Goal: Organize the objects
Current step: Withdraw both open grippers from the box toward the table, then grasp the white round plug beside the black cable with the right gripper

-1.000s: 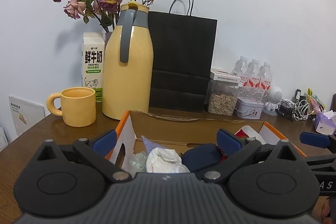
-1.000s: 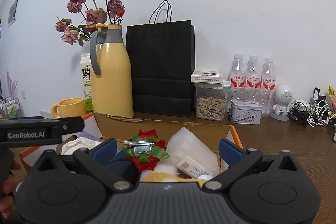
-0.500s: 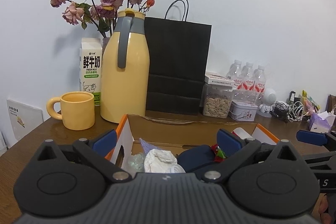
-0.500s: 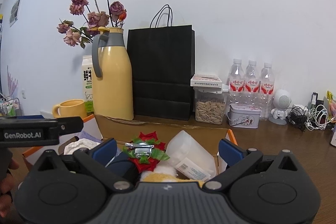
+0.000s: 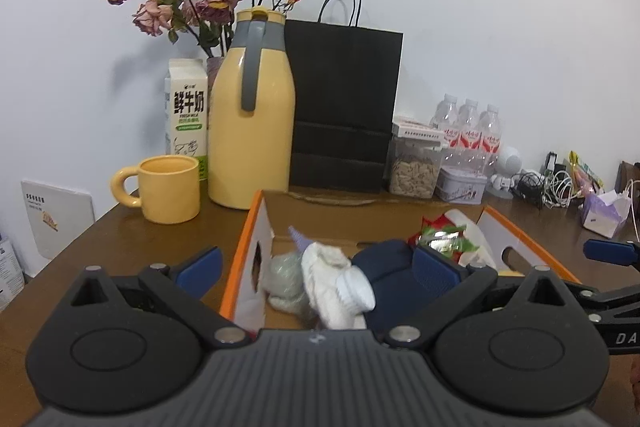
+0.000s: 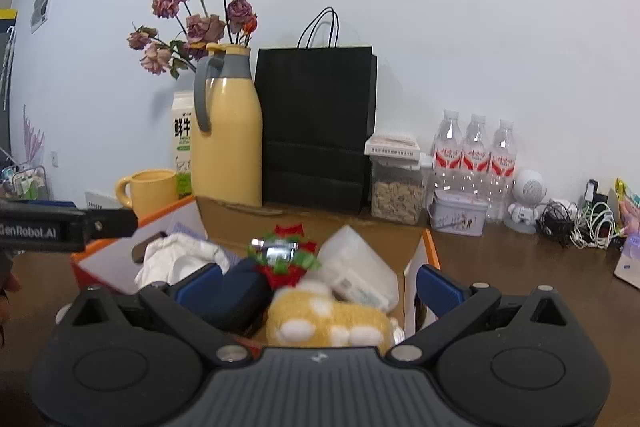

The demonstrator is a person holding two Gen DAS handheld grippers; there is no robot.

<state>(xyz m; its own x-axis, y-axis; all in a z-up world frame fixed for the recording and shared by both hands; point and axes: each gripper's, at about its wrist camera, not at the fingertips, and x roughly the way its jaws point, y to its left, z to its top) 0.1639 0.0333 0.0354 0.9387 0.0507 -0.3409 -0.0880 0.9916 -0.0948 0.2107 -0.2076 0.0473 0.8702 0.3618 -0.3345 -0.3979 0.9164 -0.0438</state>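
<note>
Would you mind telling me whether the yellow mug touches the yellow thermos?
Apart. In the left wrist view, bare brown table shows between the yellow mug and the yellow thermos.

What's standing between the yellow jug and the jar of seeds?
A black paper bag stands between the yellow jug and the seed jar. Both wrist views show it.

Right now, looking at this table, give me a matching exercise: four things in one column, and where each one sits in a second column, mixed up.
Things
1. mug
2. white cloth
3. paper bag
4. water bottles

Places
A. inside the cardboard box
B. standing against the wall, right of the yellow jug
C. on the table, left of the yellow jug, in front of the milk carton
D. behind the small tin

Pairs: 1-C, 2-A, 3-B, 4-D
</note>
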